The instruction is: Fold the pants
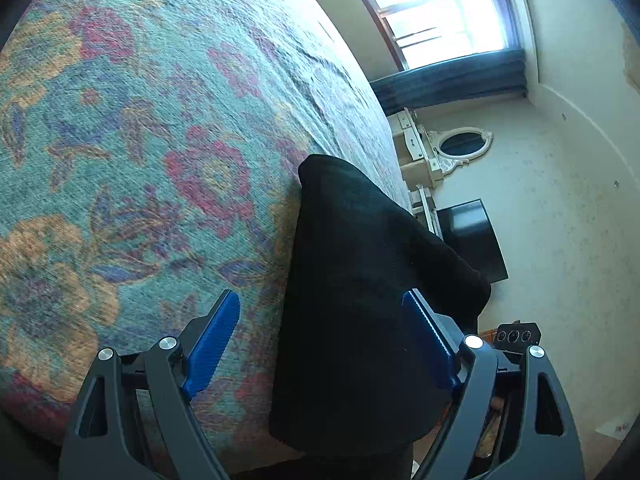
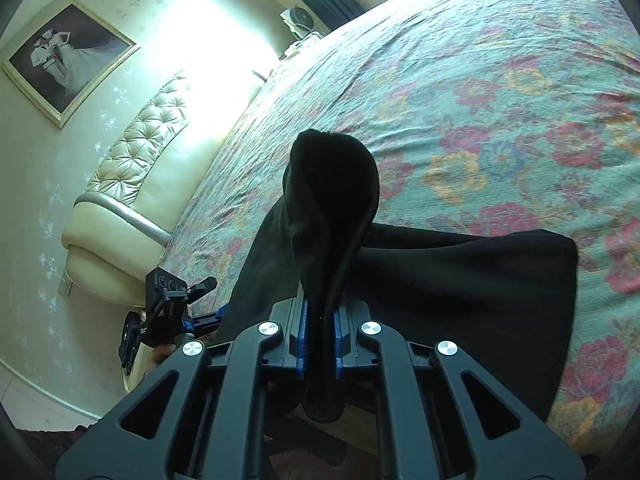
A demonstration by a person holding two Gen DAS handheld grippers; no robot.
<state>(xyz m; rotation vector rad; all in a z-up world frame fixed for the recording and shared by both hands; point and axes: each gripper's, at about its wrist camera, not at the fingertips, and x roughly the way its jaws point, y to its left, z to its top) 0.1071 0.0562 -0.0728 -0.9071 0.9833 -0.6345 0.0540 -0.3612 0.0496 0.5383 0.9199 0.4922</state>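
Right wrist: fingers (image 2: 320,332) pinch pants (image 2: 460,280).

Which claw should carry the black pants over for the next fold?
Right, probably. The right claw is already shut on a bunched edge of the black pants; the left claw is open, gripping nothing.

Black linkage arms, silver round screws (image 1: 475,341), blue ribbed fingers (image 1: 212,340).
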